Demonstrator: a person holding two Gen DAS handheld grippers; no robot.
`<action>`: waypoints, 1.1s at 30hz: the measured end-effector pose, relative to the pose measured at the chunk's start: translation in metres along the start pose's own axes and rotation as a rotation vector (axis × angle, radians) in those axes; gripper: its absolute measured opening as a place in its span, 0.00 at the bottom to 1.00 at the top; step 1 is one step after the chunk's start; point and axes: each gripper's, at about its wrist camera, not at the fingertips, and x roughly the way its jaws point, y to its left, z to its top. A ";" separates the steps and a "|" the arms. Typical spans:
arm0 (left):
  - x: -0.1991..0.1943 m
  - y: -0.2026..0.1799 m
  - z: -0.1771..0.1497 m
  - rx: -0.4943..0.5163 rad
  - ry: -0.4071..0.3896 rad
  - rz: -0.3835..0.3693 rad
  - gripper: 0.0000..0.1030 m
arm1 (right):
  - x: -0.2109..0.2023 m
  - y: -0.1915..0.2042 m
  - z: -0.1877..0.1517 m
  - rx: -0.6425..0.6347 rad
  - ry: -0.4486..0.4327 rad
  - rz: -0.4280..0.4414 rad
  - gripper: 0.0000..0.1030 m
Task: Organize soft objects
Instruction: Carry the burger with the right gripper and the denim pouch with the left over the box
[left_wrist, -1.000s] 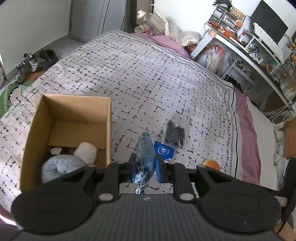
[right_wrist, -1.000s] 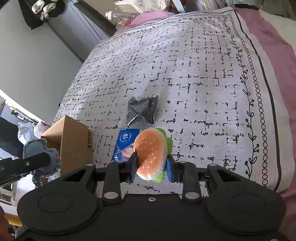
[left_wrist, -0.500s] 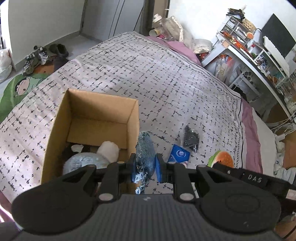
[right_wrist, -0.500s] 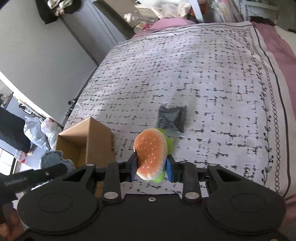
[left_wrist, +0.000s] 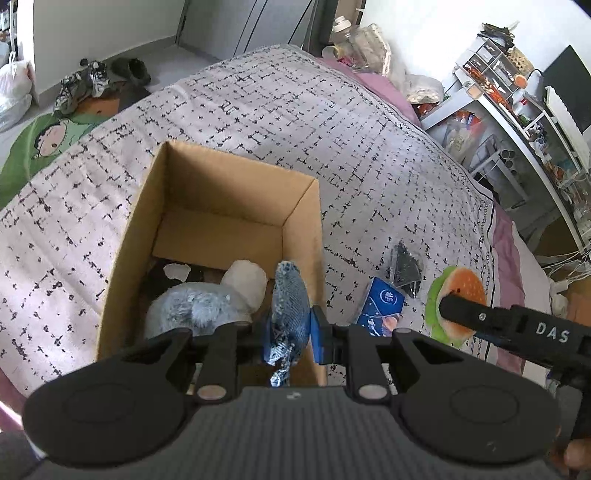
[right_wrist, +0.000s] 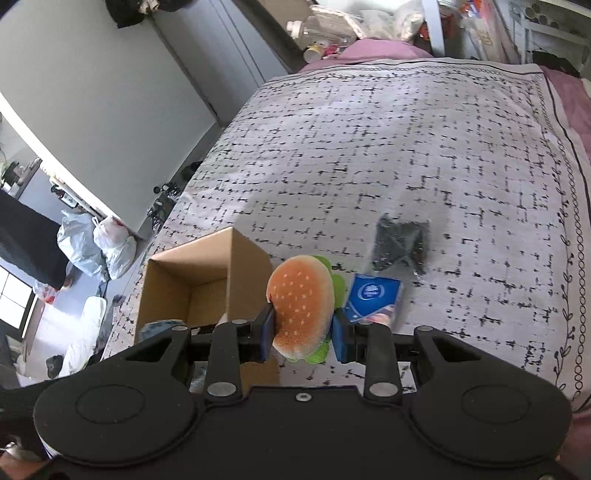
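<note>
My left gripper (left_wrist: 290, 332) is shut on a blue denim soft toy (left_wrist: 290, 301) and holds it above the near right corner of an open cardboard box (left_wrist: 147, 206) on the bed. Inside the box lie a grey furry plush (left_wrist: 192, 308) and a white soft ball (left_wrist: 245, 282). My right gripper (right_wrist: 303, 332) is shut on a plush hamburger (right_wrist: 301, 301), held above the bed just right of the box (right_wrist: 207, 266). The hamburger also shows in the left wrist view (left_wrist: 456, 295).
A blue tissue pack (right_wrist: 373, 297) and a black packet (right_wrist: 400, 245) lie on the patterned bedspread (right_wrist: 406, 147) right of the box. A cluttered desk (left_wrist: 517, 122) stands beyond the bed's right side. Shoes (left_wrist: 96, 79) and bags (right_wrist: 99, 243) are on the floor.
Both grippers have moved left toward the box, each still holding its toy. The denim toy now hangs over the box's corner and the hamburger is beside the box.
</note>
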 end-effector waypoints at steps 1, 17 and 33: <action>0.002 0.002 0.000 -0.006 0.006 -0.003 0.19 | 0.001 0.004 0.001 -0.003 0.002 0.002 0.30; 0.004 0.031 0.005 -0.063 0.036 -0.020 0.23 | 0.011 0.058 0.010 -0.067 0.013 0.020 0.30; -0.035 0.081 0.020 -0.121 -0.025 0.048 0.25 | 0.039 0.104 0.018 -0.080 0.038 0.075 0.41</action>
